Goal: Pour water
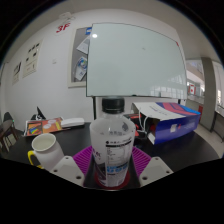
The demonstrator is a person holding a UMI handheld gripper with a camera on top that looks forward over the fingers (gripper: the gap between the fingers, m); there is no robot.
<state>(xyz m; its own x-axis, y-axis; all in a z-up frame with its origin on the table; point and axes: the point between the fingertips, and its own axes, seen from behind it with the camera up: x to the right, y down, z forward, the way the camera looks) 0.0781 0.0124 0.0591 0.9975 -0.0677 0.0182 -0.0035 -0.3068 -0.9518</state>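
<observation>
A clear plastic bottle [112, 142] with a black cap and a printed label stands upright between my fingers, close to the camera. Both purple pads [84, 158] press against its sides, so my gripper [112, 170] is shut on it. A red band shows at the bottle's base. A white mug [44, 151] with a yellowish rim stands on the dark table [190, 150] to the left of the bottle, just beyond the left finger.
A colourful box [165, 125] lies on the table to the right, beyond the bottle. A flat book-like item [42, 126] and a white dish [72, 122] lie at the back left. A whiteboard [135, 60] stands behind the table.
</observation>
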